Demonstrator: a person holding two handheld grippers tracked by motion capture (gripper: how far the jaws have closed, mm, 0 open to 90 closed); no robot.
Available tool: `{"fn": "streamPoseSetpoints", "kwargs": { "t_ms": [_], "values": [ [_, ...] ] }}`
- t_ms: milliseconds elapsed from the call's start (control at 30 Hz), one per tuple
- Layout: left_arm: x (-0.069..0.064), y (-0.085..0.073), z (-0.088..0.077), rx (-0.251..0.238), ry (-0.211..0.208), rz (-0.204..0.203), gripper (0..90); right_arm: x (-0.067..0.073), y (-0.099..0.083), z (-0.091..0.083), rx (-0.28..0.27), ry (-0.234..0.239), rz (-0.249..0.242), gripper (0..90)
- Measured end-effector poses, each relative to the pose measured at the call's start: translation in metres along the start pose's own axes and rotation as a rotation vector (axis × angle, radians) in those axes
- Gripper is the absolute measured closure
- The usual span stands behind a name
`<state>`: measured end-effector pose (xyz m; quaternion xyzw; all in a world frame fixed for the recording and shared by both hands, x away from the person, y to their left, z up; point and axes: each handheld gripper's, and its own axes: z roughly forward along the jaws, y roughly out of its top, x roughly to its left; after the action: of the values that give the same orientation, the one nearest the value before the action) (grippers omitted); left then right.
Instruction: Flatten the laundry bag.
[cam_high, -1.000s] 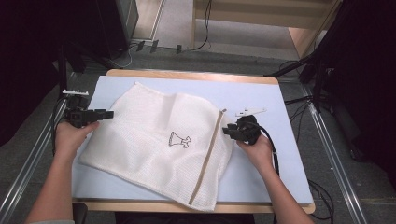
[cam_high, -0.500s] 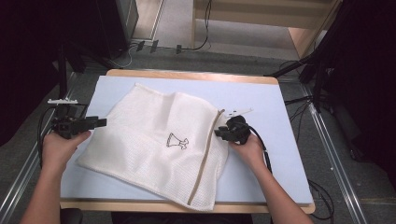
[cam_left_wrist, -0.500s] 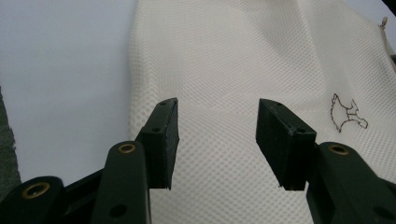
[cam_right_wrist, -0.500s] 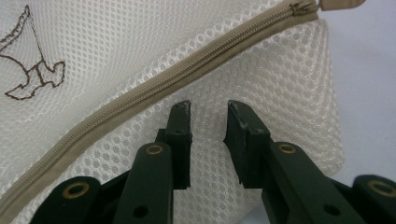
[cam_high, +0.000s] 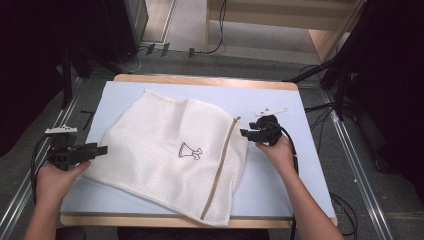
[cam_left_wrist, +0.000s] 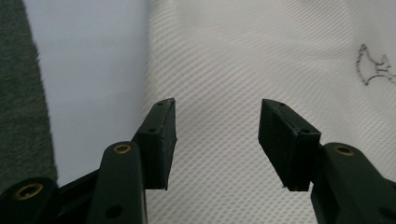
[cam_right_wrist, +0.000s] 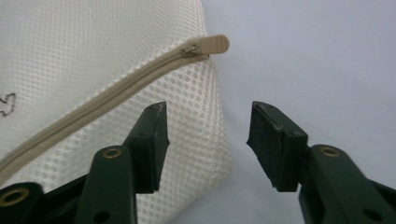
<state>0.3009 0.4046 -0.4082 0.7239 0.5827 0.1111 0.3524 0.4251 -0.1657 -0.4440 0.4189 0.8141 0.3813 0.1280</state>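
A white mesh laundry bag (cam_high: 170, 145) lies flat on the light blue tabletop (cam_high: 280, 195), with a beige zipper (cam_high: 222, 160) along its right side and a small dress logo (cam_high: 190, 151). My left gripper (cam_high: 102, 149) hovers at the bag's left edge. Its jaws have just been opening and stand open above the mesh (cam_left_wrist: 224, 56), gripping nothing. At the bag's right edge my right gripper (cam_high: 243, 133) has also just been opening. It stands open beside the zipper's end (cam_right_wrist: 210, 45), the mesh edge (cam_right_wrist: 205, 140) lying under its left jaw, not pinched.
The bag's near corner (cam_high: 215, 220) hangs over the table's wooden front edge (cam_high: 150, 221). Grey carpeted floor (cam_high: 360, 165) with cables (cam_high: 215, 47) surrounds the table. Dark equipment (cam_high: 125, 20) stands at the back left, and metal rails (cam_high: 20, 200) run along both sides.
The left hand has drawn left and toward the near edge, to the bag's border. The right gripper went left onto the zipper edge, then back right, and its jaws now stand wider.
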Motion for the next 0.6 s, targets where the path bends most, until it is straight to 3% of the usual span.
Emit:
{"fn": "streamPoseSetpoints", "kwargs": {
  "t_ms": [133,267,300,367,433,500,567,600],
  "values": [
    [0.013,-0.012,0.006,0.021,0.026,-0.033,45.9,-0.005,0.002,0.014,0.006,0.011,0.006,46.9],
    [0.025,-0.020,0.017,0.089,0.048,-0.060,45.2,-0.004,-0.001,0.032,0.051,0.038,0.003,53.3],
    [0.027,-0.022,0.017,0.061,0.032,-0.065,45.8,-0.004,-0.002,0.033,0.055,0.049,0.007,56.2],
    [0.028,-0.022,0.018,0.053,0.026,-0.081,47.3,-0.003,-0.002,0.033,0.052,0.061,0.027,64.1],
    [0.026,-0.023,0.019,0.052,0.038,-0.065,54.2,-0.002,-0.002,0.033,0.056,0.071,0.026,72.2],
    [0.023,-0.022,0.021,0.067,0.010,-0.063,61.2,-0.001,-0.001,0.033,0.057,0.079,0.030,78.9],
    [0.020,-0.021,0.024,0.080,0.017,-0.049,71.3,0.002,0.000,0.030,0.066,0.063,0.015,82.9],
    [0.020,-0.020,0.026,0.098,-0.007,-0.056,77.4,0.003,0.001,0.028,0.073,0.053,0.013,83.4]
  ]
}}
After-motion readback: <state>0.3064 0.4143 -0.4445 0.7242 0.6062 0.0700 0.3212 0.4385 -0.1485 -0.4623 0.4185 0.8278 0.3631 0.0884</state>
